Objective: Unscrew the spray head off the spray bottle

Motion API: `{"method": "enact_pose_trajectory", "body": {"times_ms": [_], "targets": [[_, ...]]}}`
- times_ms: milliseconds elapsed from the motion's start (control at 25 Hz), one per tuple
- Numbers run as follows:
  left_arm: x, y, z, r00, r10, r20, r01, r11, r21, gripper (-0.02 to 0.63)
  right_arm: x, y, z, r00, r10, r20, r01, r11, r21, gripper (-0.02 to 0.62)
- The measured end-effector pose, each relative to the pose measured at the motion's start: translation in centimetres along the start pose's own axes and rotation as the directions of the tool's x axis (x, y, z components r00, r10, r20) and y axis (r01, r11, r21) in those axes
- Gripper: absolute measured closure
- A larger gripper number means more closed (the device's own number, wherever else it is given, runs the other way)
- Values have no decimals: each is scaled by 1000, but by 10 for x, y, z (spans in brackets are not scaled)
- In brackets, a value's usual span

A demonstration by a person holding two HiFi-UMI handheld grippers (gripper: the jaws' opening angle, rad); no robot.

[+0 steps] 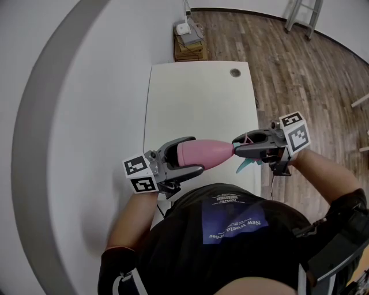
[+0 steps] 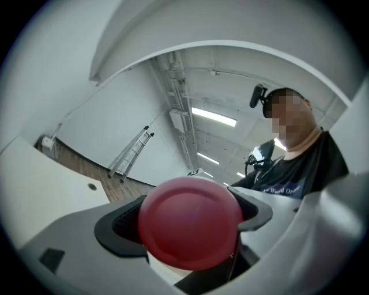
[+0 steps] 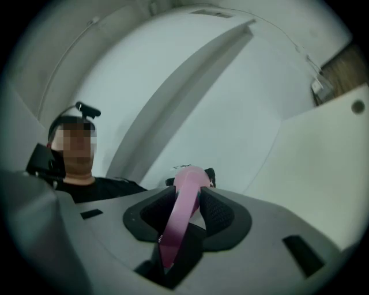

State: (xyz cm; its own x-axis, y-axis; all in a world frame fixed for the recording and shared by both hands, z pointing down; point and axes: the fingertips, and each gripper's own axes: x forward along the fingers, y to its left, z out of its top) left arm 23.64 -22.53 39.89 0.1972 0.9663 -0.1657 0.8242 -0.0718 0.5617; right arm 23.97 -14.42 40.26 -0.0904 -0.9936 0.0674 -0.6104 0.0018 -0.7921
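Observation:
A pink spray bottle (image 1: 204,154) lies level in the air over the near end of the white table (image 1: 196,98). My left gripper (image 1: 196,154) is shut around its body. In the left gripper view the bottle's round base (image 2: 190,222) fills the gap between the black pads (image 2: 118,227). My right gripper (image 1: 237,147) comes in from the right and is shut on the spray head, whose teal trigger (image 1: 244,166) hangs below. The right gripper view shows the pink top of the spray head (image 3: 183,201) pinched between the pads (image 3: 219,213). The bottle's neck is hidden by the jaws.
A cable hole (image 1: 234,72) sits near the table's far right corner. Beyond the far end stands a wooden crate (image 1: 189,50) with a white device on it. Wood floor (image 1: 300,80) lies to the right, with a ladder (image 1: 302,14) at the back. My body is close behind the grippers.

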Motion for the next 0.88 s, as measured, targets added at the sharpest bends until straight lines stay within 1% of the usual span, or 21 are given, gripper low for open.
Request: {"method": "enact_pose_trajectory", "body": {"times_ms": [40, 80, 120, 160, 200, 240, 320, 400, 440, 480, 520, 560, 600, 680, 760, 880], "targets": [[-2, 3, 0, 1000, -1, 5, 1, 999, -46, 160, 3, 2, 2, 999, -30, -24, 28, 996, -87, 466], [-4, 6, 1, 1000, -1, 9, 1, 996, -89, 160, 5, 3, 4, 997, -61, -47, 52, 983, -177, 466], [-4, 8, 2, 1000, 1, 10, 1, 992, -128, 160, 6, 5, 5, 993, -93, -67, 72, 960, -271, 466], [-1, 9, 1, 1000, 3, 11, -1, 986, -165, 160, 4, 8, 5, 989, -125, -85, 85, 926, -367, 466], [4, 8, 0, 1000, 5, 13, -2, 980, -199, 160, 0, 12, 4, 983, -154, -97, 93, 883, -460, 466], [9, 7, -1, 1000, 6, 18, -2, 973, -233, 160, -6, 16, 3, 978, -180, -107, 94, 833, -545, 466], [12, 7, -2, 999, 3, 36, 8, 956, -292, 160, -9, 23, 2, 964, -231, -134, 79, 727, -682, 466], [4, 11, -3, 998, -7, 57, 25, 942, -334, 160, -2, 24, -1, 942, -287, -173, 49, 630, -775, 466], [0, 14, -2, 998, -11, 68, 34, 936, -350, 160, 0, 23, -1, 932, -313, -184, 38, 588, -808, 466], [-3, 15, -1, 997, -12, 78, 40, 931, -363, 160, -1, 22, 1, 924, -332, -188, 29, 554, -832, 466], [-3, 16, 0, 996, -11, 88, 44, 926, -374, 160, -4, 23, 3, 920, -342, -189, 22, 528, -849, 466], [-3, 16, 0, 995, -8, 96, 45, 923, -382, 160, -8, 24, 5, 919, -347, -189, 17, 513, -858, 466], [-4, 16, 1, 994, -4, 105, 45, 921, -387, 160, -12, 25, 7, 918, -350, -188, 16, 505, -863, 466], [-8, 18, -1, 992, 4, 122, 45, 919, -393, 160, -18, 25, 6, 919, -350, -183, 19, 500, -866, 466], [-13, 21, -4, 990, 13, 139, 43, 918, -393, 160, -22, 24, 5, 928, -335, -164, 34, 512, -858, 466], [-26, 29, -7, 985, 34, 170, 35, 921, -388, 160, -30, 20, 4, 943, -311, -121, 76, 552, -830, 466]]}}
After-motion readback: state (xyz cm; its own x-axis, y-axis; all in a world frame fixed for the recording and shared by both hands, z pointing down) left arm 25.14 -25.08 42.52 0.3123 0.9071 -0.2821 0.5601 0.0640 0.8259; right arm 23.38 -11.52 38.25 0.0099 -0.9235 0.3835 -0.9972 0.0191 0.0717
